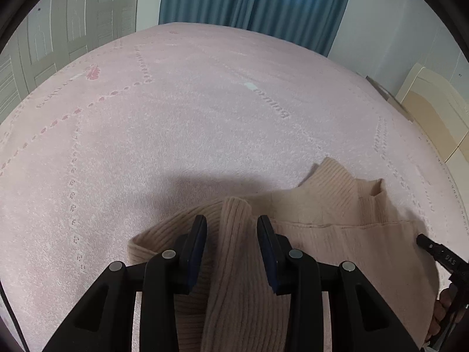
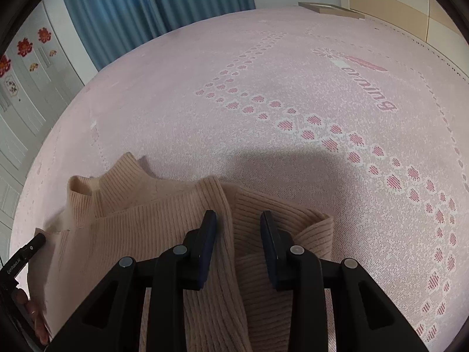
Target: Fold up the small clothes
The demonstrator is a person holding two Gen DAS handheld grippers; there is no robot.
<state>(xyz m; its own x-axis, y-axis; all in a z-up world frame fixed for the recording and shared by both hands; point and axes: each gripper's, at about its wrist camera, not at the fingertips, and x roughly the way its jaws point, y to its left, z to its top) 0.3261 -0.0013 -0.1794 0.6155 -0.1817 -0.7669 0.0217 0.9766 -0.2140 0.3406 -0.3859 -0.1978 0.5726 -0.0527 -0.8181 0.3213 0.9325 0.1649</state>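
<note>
A beige ribbed turtleneck sweater lies on the pink bed cover, collar pointing away from me. My left gripper is open, its fingers straddling a raised fold of the sweater's left sleeve. My right gripper is open above the sweater, its fingers either side of the fold where the right sleeve lies over the body. The right gripper's tip shows at the right edge of the left wrist view; the left gripper's tip shows at the left edge of the right wrist view.
The pink patterned cover spreads far ahead. Blue curtains hang beyond the bed. White wardrobe doors stand at the left and a cream headboard at the right. A flat box lies by the headboard.
</note>
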